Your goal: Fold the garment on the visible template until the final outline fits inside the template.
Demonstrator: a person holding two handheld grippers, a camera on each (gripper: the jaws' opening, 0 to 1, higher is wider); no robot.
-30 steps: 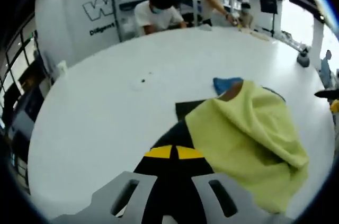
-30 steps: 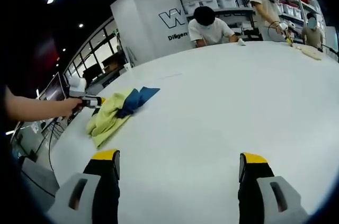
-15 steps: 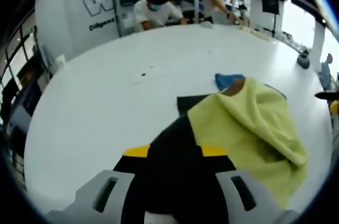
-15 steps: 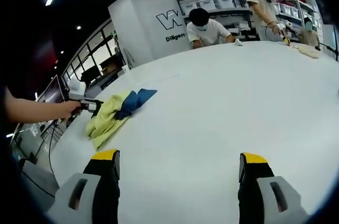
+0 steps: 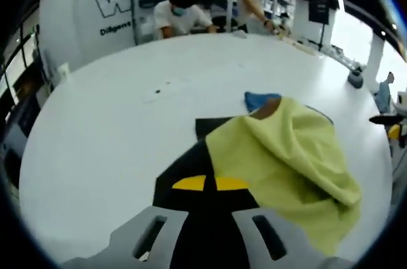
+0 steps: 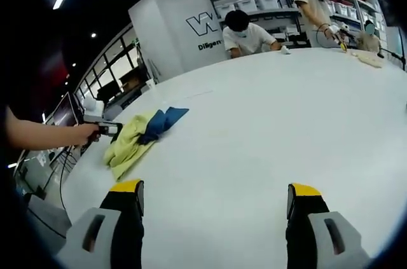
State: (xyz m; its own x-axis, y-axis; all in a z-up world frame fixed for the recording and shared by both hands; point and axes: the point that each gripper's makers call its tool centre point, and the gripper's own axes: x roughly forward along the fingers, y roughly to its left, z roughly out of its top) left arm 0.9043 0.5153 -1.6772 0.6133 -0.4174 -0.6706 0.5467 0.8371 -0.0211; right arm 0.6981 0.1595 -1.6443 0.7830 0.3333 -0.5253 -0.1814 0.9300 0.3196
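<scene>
A yellow-green garment [image 5: 286, 161] lies crumpled on the white table [image 5: 127, 116], with a blue piece [image 5: 257, 100] showing at its far edge. Under it is a black sheet [image 5: 210, 128]. That sheet runs up between the jaws of my left gripper [image 5: 211, 184], which is shut on it. In the right gripper view the same garment [image 6: 126, 145] and its blue piece [image 6: 163, 120] lie far off to the left. Beside them a person's hand [image 6: 79, 134] holds the left gripper [image 6: 107, 130]. My right gripper [image 6: 213, 194] stands open over bare table, nothing between its jaws.
The white table [image 6: 267, 123] is large and round. Several people [image 5: 178, 14] work at its far side in front of shelves [image 6: 254, 2] with boxes. A small dark object [image 5: 355, 79] sits near the table's right edge.
The left gripper's jaws stood wider apart half a second ago and have closed again on the black sheet. The left view has shifted slightly. The right gripper has stayed still and open.
</scene>
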